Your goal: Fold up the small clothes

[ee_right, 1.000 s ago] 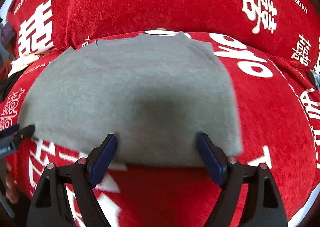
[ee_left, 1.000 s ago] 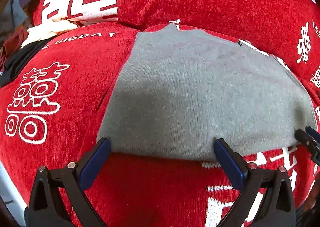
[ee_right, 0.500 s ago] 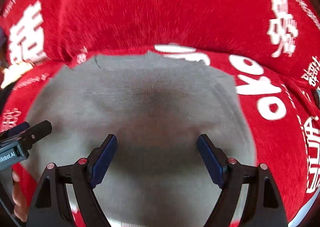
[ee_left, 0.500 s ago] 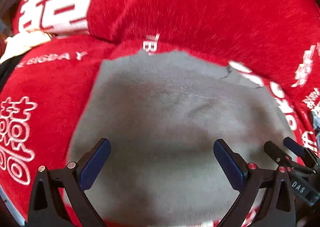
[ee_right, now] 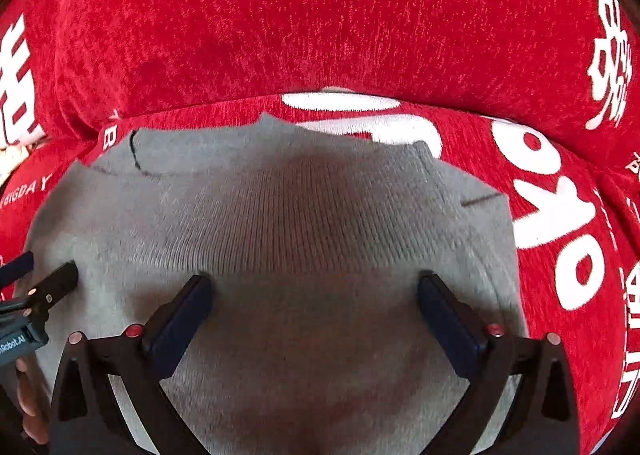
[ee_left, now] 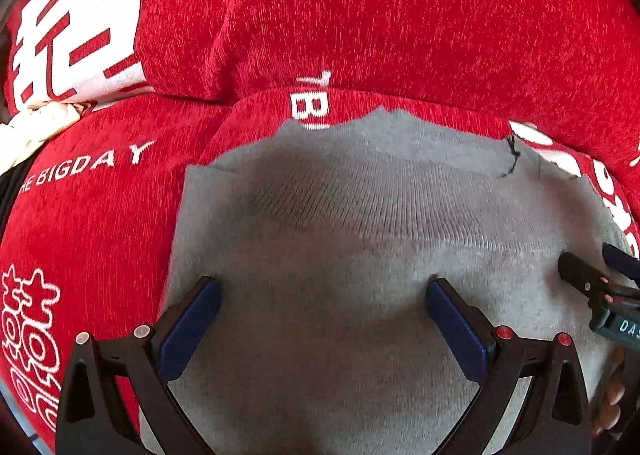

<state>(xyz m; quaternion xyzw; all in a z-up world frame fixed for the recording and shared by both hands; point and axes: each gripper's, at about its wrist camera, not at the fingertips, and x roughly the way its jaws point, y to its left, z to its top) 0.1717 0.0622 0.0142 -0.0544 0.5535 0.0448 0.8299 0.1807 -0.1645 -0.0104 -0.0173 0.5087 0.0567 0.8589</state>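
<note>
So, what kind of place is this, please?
Probably a home living room: a sofa under a red cover printed with wedding characters, a grey knit garment spread on its seat, and more clothes piled at one end.

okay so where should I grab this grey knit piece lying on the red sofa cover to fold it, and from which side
Probably the two far corners of the grey knit piece, coming straight down from above. It lies flat on the red cover, so only its thin edges offer a pinch. The right claw is opening with nothing between its jaws; the left claw hangs open alongside.
</note>
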